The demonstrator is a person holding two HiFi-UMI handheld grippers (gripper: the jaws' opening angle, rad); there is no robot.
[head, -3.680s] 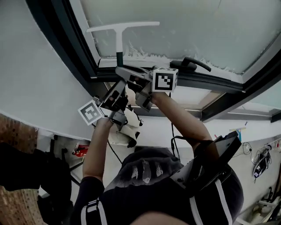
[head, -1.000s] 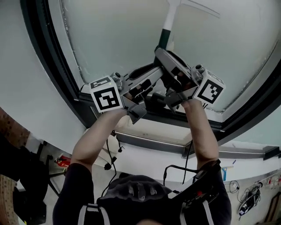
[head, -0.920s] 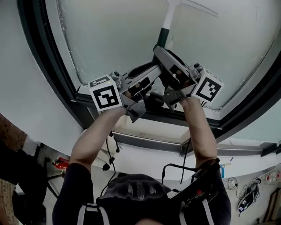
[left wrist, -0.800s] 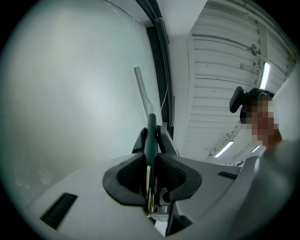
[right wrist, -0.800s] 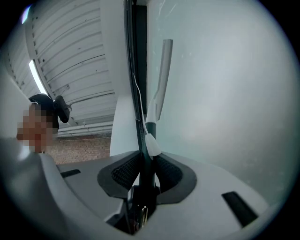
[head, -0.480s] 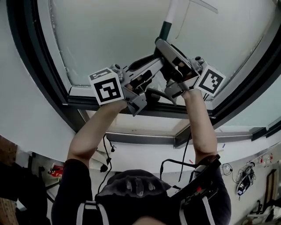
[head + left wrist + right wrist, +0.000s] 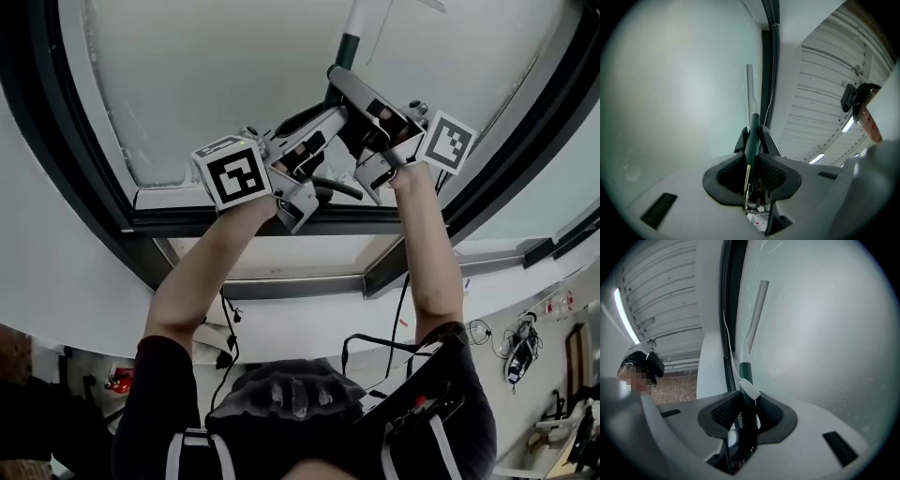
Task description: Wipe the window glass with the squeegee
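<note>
Together, left gripper [image 7: 752, 138], right gripper [image 7: 746, 401] clamp squeegee handle [image 7: 349, 49].

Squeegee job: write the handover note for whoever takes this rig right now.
Left gripper: fingers shut on the squeegee, on its dark handle.
Right gripper: fingers shut on the same handle.
Position: both arms are raised and the shaft runs up along the window glass, close to the dark frame. The blade is cut off at the top of the head view.
Done: a two-gripper hold. The glass looks evenly hazy, so the wiped area cannot be told.
Left: draw the blade across the glass, probably in overlapping passes.
</note>
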